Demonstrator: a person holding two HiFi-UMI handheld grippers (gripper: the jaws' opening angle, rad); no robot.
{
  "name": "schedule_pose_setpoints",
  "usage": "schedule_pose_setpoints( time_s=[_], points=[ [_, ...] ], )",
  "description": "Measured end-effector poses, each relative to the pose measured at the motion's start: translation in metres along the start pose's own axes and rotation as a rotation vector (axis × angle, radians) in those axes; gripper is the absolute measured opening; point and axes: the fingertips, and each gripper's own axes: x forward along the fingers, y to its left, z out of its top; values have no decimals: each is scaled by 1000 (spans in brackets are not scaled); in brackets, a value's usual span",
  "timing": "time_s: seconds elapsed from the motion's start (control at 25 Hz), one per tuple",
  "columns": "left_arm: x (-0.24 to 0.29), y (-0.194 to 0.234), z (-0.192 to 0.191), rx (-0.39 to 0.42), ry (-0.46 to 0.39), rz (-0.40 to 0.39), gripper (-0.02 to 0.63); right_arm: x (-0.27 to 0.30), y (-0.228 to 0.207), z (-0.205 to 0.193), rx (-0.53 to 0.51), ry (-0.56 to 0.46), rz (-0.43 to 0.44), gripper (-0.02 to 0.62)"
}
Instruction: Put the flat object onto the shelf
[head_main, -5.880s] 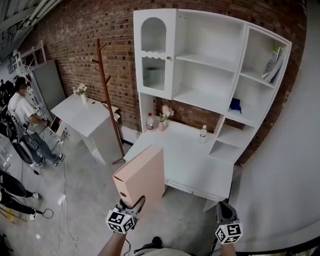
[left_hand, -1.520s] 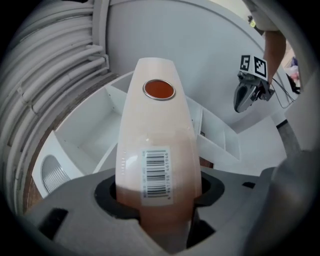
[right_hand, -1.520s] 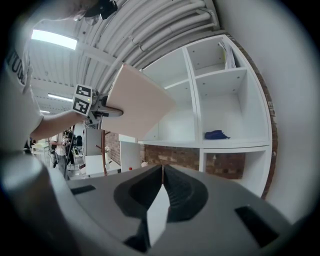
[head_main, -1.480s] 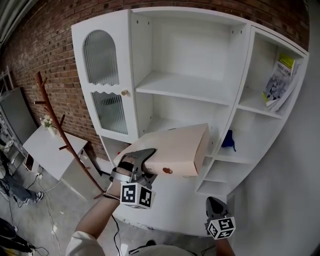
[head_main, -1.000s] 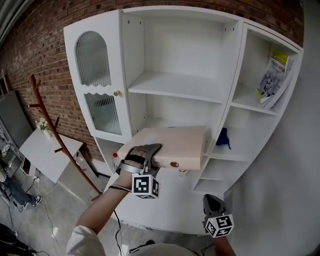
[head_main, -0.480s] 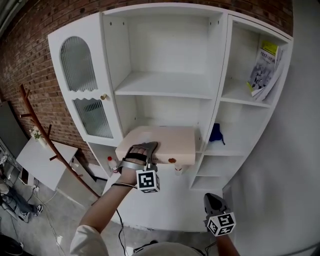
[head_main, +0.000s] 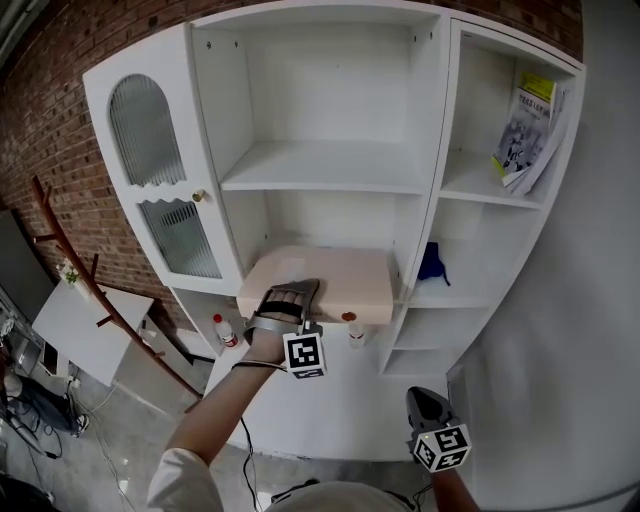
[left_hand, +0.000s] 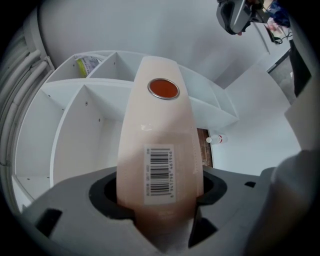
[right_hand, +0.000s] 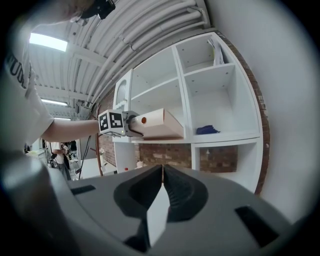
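The flat object is a pink folder (head_main: 335, 275), lying flat on the lower middle shelf of the white shelf unit (head_main: 320, 180), its spine with a round red hole facing me. My left gripper (head_main: 290, 296) holds the spine end; in the left gripper view the folder (left_hand: 160, 140) fills the gap between the jaws of the left gripper (left_hand: 160, 202). These jaws have just been opening, with the folder still between them and against the pads. My right gripper (head_main: 428, 405) hangs low at the right, shut and empty; the right gripper view shows its jaws (right_hand: 161, 172) meeting, with the folder (right_hand: 162, 125) far off.
Magazines (head_main: 525, 125) lean in the upper right compartment and a blue cloth (head_main: 432, 265) lies one shelf lower. A ribbed glass door (head_main: 150, 170) closes the left compartment. Small bottles (head_main: 222, 330) stand on the white desk (head_main: 330, 410) below. A wooden coat stand (head_main: 70, 260) is at the left.
The left gripper has carried the folder forward and slightly down into the lower middle compartment, where it now lies level. The right gripper has stayed where it was.
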Motion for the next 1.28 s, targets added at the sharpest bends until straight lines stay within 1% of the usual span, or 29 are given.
schedule_pose_setpoints(
  time_s=[0.12, 0.32, 0.6, 0.76, 0.96, 1.16, 1.2, 1.28],
  points=[
    [5, -5, -1, 2, -3, -7, 316, 2, 0, -3, 9, 5, -2, 31],
    [11, -14, 2, -9, -17, -47, 338, 7, 3, -8, 15, 19, 3, 31],
    [24, -34, 5, -43, -43, -155, 373, 16, 0, -5, 17, 14, 3, 31],
    [32, -51, 10, -105, -73, -288, 408, 19, -2, -3, 20, 11, -4, 31],
    [38, -60, 15, -158, -108, -398, 419, 20, -5, -5, 27, 12, -17, 31],
    [33, -59, 21, -233, -162, -591, 419, 18, -9, -8, 49, 16, -35, 31],
    [34, -58, 21, -241, -168, -611, 419, 18, -10, -9, 52, 17, -39, 31],
    [39, -57, 20, -244, -172, -617, 419, 18, -10, -10, 53, 19, -45, 31]
  ],
)
